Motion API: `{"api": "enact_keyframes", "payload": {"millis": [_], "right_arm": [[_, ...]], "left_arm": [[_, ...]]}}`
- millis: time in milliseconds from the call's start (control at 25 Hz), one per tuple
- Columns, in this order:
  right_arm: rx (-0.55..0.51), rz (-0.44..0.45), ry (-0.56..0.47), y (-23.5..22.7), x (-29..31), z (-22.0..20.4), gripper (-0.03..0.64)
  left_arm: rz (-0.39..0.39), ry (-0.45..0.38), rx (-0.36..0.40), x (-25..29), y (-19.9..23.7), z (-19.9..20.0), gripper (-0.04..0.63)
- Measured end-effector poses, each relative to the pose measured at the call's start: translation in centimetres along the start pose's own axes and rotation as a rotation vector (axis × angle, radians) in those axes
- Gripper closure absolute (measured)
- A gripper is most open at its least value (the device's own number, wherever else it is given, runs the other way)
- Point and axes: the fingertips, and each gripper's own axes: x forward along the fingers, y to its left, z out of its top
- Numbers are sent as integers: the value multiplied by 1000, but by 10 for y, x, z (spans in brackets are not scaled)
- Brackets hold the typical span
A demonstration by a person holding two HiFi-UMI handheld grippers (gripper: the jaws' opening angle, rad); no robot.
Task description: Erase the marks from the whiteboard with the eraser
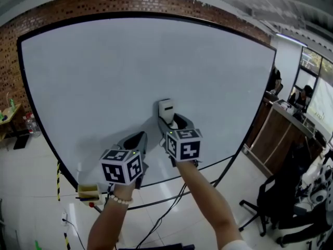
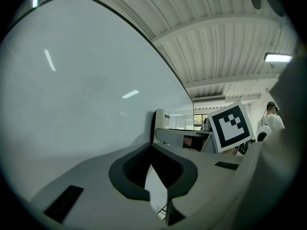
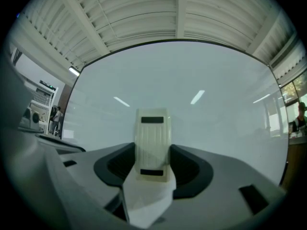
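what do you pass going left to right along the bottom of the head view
yellow tray → left gripper → right gripper holding the eraser → wooden counter

bright, fisheye warp, ceiling-light glare

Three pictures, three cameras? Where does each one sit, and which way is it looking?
Head view: on the person's head, looking down at the whiteboard; both forearms, left gripper and right gripper show.
Left gripper view: on the left gripper, looking along its shut, empty jaws across the whiteboard.
Right gripper view: on the right gripper, facing the whiteboard; its jaws clamp the eraser.
Shared: head and right gripper views both show the eraser.
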Motion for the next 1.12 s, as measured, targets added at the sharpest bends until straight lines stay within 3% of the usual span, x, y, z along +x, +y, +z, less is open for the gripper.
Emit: {"api": "enact_keyframes", "payload": {"millis": [360,1120], "right_arm": [[-7,-48,-3,93,13,1,365],[17,-3,-29,279,34,11,365]], "left_arm": [[13,-7,1,-77,61,12,607],[132,-11,-3,-223,180,22,607]]}}
